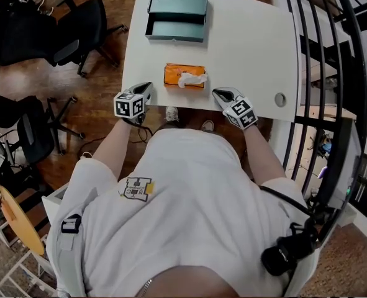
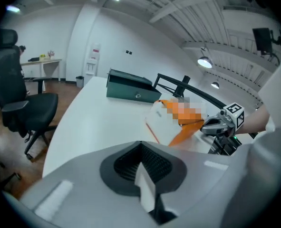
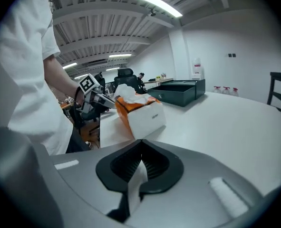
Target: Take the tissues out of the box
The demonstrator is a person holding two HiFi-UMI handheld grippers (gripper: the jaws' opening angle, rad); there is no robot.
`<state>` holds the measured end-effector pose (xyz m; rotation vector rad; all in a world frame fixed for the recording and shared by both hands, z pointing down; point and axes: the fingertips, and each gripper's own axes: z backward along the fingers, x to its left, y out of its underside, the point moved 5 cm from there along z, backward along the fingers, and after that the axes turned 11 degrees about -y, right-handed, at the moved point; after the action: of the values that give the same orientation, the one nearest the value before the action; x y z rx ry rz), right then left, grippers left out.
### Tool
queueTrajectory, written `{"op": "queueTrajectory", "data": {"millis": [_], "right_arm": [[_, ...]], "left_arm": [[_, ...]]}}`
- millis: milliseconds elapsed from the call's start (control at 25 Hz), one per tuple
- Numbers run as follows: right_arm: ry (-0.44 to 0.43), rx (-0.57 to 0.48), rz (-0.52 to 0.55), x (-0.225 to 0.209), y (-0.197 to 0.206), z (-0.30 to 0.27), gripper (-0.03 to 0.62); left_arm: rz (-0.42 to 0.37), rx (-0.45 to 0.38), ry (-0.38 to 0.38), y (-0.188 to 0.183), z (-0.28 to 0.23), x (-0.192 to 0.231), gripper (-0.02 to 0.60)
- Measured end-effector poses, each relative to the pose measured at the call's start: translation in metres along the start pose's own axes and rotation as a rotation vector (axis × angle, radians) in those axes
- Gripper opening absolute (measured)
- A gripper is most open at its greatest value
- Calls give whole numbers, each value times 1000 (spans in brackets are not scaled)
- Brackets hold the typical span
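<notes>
An orange and white tissue box [image 1: 184, 76] lies flat near the front of the white table [image 1: 245, 48], with a white tissue [image 1: 191, 78] sticking out of its top slot. My left gripper [image 1: 146, 87] rests at the table's front edge, left of the box, shut with nothing in it. My right gripper [image 1: 218, 92] rests at the front edge right of the box, also shut and empty. In the left gripper view the box [image 2: 171, 122] lies ahead with the right gripper [image 2: 216, 123] beyond it. The right gripper view shows the box [image 3: 140, 113] and the left gripper [image 3: 96, 98] behind it.
A dark green case [image 1: 177, 14] with an open drawer stands at the table's far edge. Black office chairs [image 1: 77, 30] stand on the wooden floor to the left. A black metal railing [image 1: 338, 73] runs along the right. A round cable hole [image 1: 280, 99] sits near the table's front right corner.
</notes>
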<state>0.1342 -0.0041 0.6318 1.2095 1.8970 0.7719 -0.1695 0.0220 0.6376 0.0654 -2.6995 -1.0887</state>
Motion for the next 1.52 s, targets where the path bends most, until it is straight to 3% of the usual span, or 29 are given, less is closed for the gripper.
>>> {"op": "queueTrajectory", "data": {"millis": [440,1520], "right_arm": [[24,28,22,1,3,-3,0],[35,51,25,2,2,-7,0]], "left_arm": [[-140,53,-18,4,-9,-13,0],[-107,43,2,-1,-7,-9,0]]}}
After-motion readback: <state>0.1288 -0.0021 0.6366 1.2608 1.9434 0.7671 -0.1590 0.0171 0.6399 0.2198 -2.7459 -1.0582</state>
